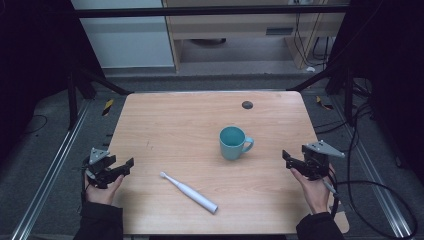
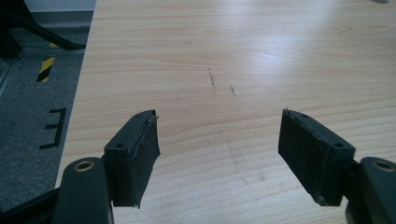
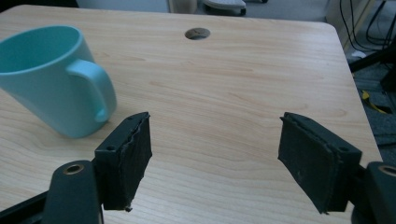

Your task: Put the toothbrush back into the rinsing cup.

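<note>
Between my left jaws lies bare bench point(image 2: 219, 56), free to the far edge. The teal mug point(image 1: 232, 143) stands mid-bench, left of my right jaws' path; the white toothbrush point(image 1: 189, 192) lies slantwise near the front. Between them and each side edge, the way is open.

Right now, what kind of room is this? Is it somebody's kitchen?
Probably not a kitchen: it looks like a lab or workshop set up for recording. A bare wooden table stands inside a metal frame, loose cables trail over grey carpet, and the table carries just a mug and a toothbrush.
</note>
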Available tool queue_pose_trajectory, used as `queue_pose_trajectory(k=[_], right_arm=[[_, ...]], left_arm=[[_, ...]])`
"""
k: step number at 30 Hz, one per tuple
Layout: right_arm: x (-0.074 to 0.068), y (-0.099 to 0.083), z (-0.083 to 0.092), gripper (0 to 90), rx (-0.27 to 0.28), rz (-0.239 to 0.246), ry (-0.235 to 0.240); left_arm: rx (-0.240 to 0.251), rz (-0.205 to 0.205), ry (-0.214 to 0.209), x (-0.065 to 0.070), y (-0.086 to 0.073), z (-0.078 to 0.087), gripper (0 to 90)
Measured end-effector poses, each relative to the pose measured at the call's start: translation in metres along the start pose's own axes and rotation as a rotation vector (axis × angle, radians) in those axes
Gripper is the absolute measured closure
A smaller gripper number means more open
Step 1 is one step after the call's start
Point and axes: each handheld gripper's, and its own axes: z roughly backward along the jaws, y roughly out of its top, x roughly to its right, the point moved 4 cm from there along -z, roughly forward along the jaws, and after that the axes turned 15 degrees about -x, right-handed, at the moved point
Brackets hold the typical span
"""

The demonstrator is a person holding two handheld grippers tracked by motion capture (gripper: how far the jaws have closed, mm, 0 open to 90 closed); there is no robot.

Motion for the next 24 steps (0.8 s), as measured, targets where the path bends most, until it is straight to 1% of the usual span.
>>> queue_pose_trajectory(k=[1, 2, 3, 4, 5, 7, 8, 9, 10, 11, 12, 13, 14, 15, 16, 18, 19, 21, 22, 24], right_arm=[[0.000, 0.000, 0.000, 25.8, 0.000, 0.000, 0.000], [-0.005, 0.001, 0.001, 26.3, -0.004, 0.013, 0.011], [-0.007, 0.001, 0.001, 26.6, -0.005, 0.024, 0.007], [-0.007, 0.001, 0.001, 26.6, -0.005, 0.024, 0.007], [-0.014, 0.002, 0.001, 28.4, -0.020, 0.047, 0.000], [-0.021, 0.004, 0.002, 29.4, -0.027, 0.063, 0.015], [-0.021, 0.004, 0.002, 29.4, -0.027, 0.063, 0.015], [-0.026, 0.006, 0.004, 30.3, -0.029, 0.076, 0.023], [-0.034, 0.009, 0.006, 31.6, -0.029, 0.089, 0.040], [-0.038, 0.010, 0.007, 31.9, -0.027, 0.096, 0.052], [-0.038, 0.010, 0.007, 31.9, -0.027, 0.096, 0.052], [-0.046, 0.012, 0.009, 32.3, -0.031, 0.112, 0.074], [-0.046, 0.012, 0.009, 32.3, -0.031, 0.112, 0.074], [-0.050, 0.013, 0.009, 32.3, -0.042, 0.113, 0.090], [-0.057, 0.014, 0.010, 32.5, -0.046, 0.123, 0.116], [-0.063, 0.016, 0.011, 33.4, -0.050, 0.132, 0.125], [-0.067, 0.018, 0.012, 33.8, -0.049, 0.140, 0.137], [-0.069, 0.018, 0.013, 34.4, -0.050, 0.142, 0.141], [-0.076, 0.021, 0.013, 35.2, -0.058, 0.152, 0.159], [-0.079, 0.022, 0.012, 35.6, -0.063, 0.158, 0.165]], left_arm=[[0.000, 0.000, 0.000, 0.000, 0.000, 0.000, 28.8], [-0.003, 0.000, 0.004, 0.000, -0.001, -0.001, 29.4], [-0.005, -0.002, 0.002, 0.001, -0.002, -0.001, 30.4], [-0.005, -0.002, 0.002, 0.001, -0.002, -0.001, 31.3], [-0.007, -0.009, 0.003, 0.001, -0.002, -0.001, 32.0], [-0.006, -0.018, 0.015, 0.001, -0.002, -0.001, 33.4], [-0.006, -0.018, 0.015, 0.001, -0.002, -0.001, 34.0], [-0.009, -0.021, 0.018, 0.001, -0.002, -0.002, 34.0], [-0.015, -0.028, 0.021, 0.001, -0.003, -0.002, 37.0], [-0.017, -0.030, 0.017, 0.001, -0.003, -0.003, 38.4], [-0.017, -0.030, 0.017, 0.001, -0.003, -0.003, 39.7], [-0.031, -0.040, 0.016, 0.002, -0.004, -0.004, 41.1], [-0.031, -0.040, 0.016, 0.002, -0.004, -0.004, 42.2], [-0.037, -0.047, 0.019, 0.003, -0.004, -0.005, 42.2], [-0.040, -0.059, 0.029, 0.005, -0.004, -0.005, 44.7], [-0.040, -0.065, 0.034, 0.005, -0.004, -0.006, 45.3], [-0.041, -0.076, 0.044, 0.005, -0.004, -0.007, 46.0], [-0.042, -0.076, 0.042, 0.005, -0.005, -0.007, 46.1], [-0.045, -0.076, 0.034, 0.005, -0.005, -0.008, 47.9], [-0.042, -0.076, 0.032, 0.005, -0.005, -0.008, 47.9]])
